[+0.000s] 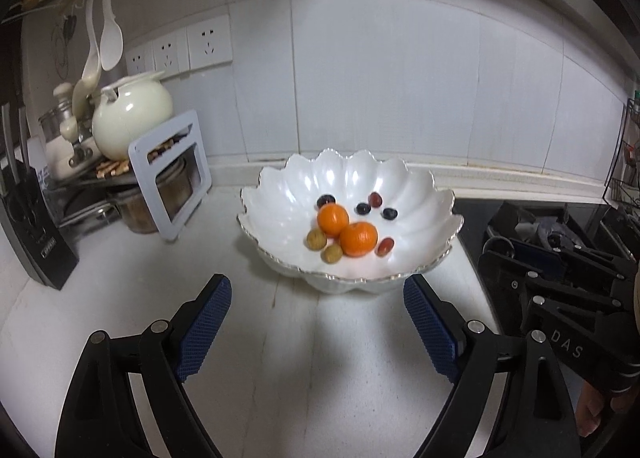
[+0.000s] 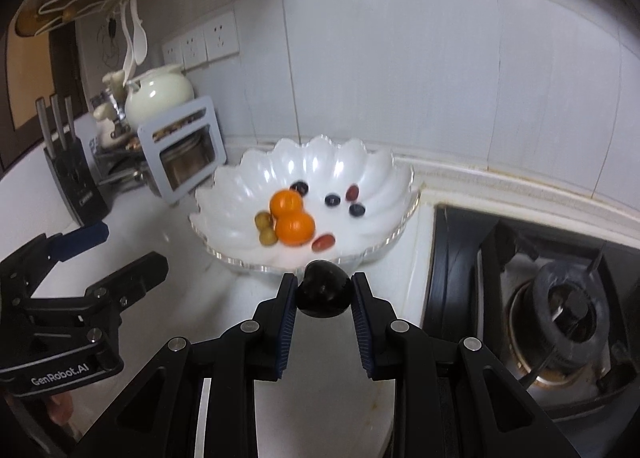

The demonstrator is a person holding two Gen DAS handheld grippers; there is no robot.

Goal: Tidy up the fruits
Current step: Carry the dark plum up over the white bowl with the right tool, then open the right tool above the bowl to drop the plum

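A white scalloped bowl point(image 1: 424, 194) stands on the white counter and also shows in the right wrist view point(image 2: 240, 194). In it lie two oranges point(image 1: 359, 239), two small tan fruits point(image 1: 316, 239), and several dark and red grapes point(image 1: 363, 208). My left gripper point(image 1: 318, 290) is open and empty, just in front of the bowl. My right gripper point(image 2: 324, 282) is shut on a dark round fruit point(image 2: 323, 292), held just before the bowl's near rim. The left gripper also shows in the right wrist view point(image 2: 120, 254).
A grey rack point(image 1: 172, 174) with a cream pot point(image 1: 132, 114) and jars stands left of the bowl. A black knife block point(image 2: 76, 182) is at far left. A gas stove point(image 2: 560, 306) lies right of the bowl. Wall sockets point(image 1: 208, 44) are behind.
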